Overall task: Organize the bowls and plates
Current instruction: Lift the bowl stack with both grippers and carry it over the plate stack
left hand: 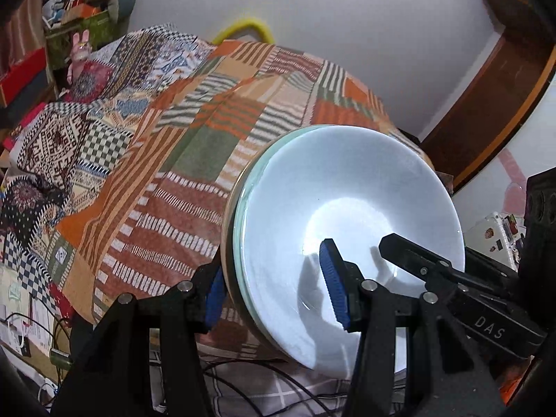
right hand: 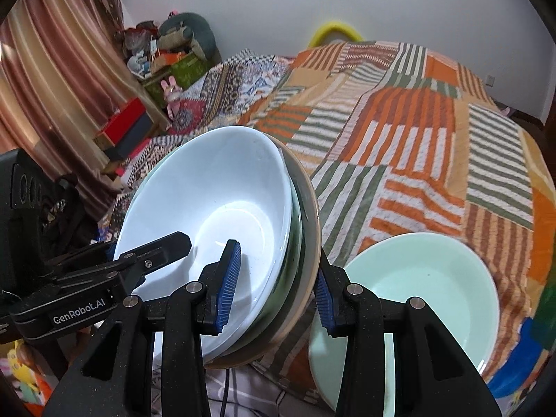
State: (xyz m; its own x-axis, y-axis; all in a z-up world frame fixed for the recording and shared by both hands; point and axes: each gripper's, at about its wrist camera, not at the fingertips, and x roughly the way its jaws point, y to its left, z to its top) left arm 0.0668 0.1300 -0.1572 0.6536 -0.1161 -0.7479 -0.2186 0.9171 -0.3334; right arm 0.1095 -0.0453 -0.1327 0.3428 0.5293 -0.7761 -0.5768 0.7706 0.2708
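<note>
Two grippers carry one stack of dishes above the patchwork bed.

Keep the striped orange-and-green quilt [right hand: 417, 146] below as your landing ground. Hold the stack of a white ceramic bowl on rimmed plates [right hand: 222, 215] level, since it tilts. Avoid the pale green bowl [right hand: 417, 292] lying just beside it on the quilt. Your left gripper [left hand: 274, 295] and right gripper [right hand: 278, 295] each clench opposite rims of the stack; match their height.

Both grippers, the right gripper [right hand: 274, 299] and the left gripper [right hand: 153, 246], pinch a stack of bowls [right hand: 215, 205] above the stripy bed cover [right hand: 417, 132], beside a green bowl [right hand: 434, 278].
</note>
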